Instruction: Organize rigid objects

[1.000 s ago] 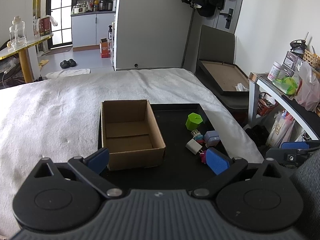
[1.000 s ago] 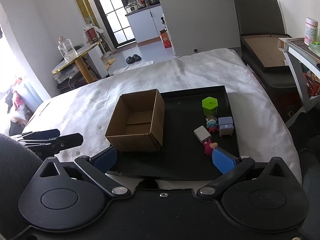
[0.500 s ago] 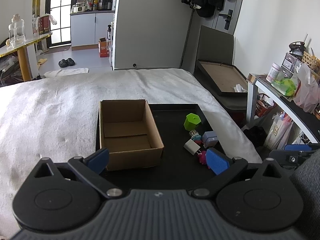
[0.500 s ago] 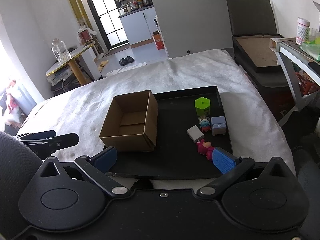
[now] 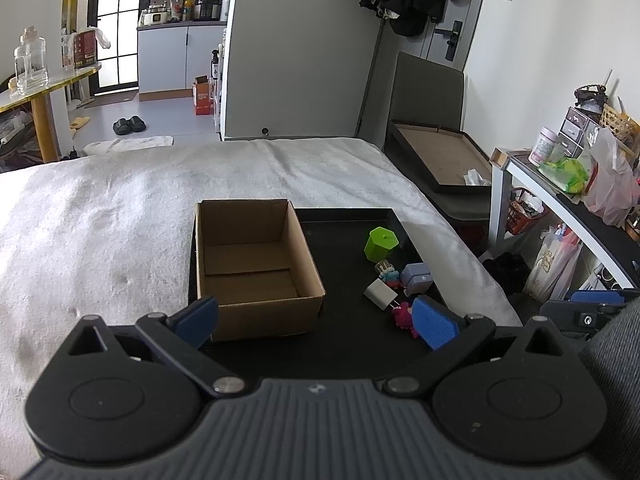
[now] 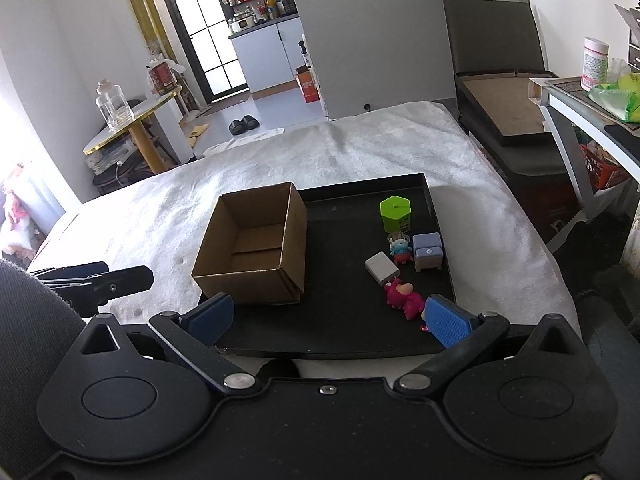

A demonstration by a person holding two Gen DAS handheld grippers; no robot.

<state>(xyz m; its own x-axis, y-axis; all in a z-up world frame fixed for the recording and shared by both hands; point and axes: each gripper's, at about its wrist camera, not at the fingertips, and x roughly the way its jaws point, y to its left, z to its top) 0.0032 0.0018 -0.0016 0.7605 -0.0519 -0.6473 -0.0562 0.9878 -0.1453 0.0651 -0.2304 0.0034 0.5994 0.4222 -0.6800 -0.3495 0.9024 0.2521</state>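
An empty cardboard box (image 5: pixel 252 264) (image 6: pixel 256 248) stands at the left of a black tray (image 5: pixel 344 240) (image 6: pixel 344 320). On the tray's right lie a green hexagonal block (image 5: pixel 381 243) (image 6: pixel 395 213), a white charger (image 5: pixel 380 294) (image 6: pixel 382 268), a lavender block (image 5: pixel 417 277) (image 6: pixel 427 251), a small blue figure (image 6: pixel 400 248) and a pink toy (image 5: pixel 403 314) (image 6: pixel 403 298). My left gripper (image 5: pixel 316 322) is open and empty, near the tray's front. My right gripper (image 6: pixel 328 318) is open and empty, over the tray's front edge; its right finger (image 6: pixel 446 320) is beside the pink toy.
The tray lies on a white cloth-covered surface (image 5: pixel 100 216). A white side table (image 5: pixel 560 184) with bags and jars stands to the right. A dark chair with a flat frame (image 5: pixel 436 156) is beyond. The other gripper shows at each view's edge (image 6: pixel 96 280) (image 5: pixel 592 312).
Both grippers have drifted slightly back and to the side, so the tray and box shift a little left in both views. Nothing on the tray has moved.
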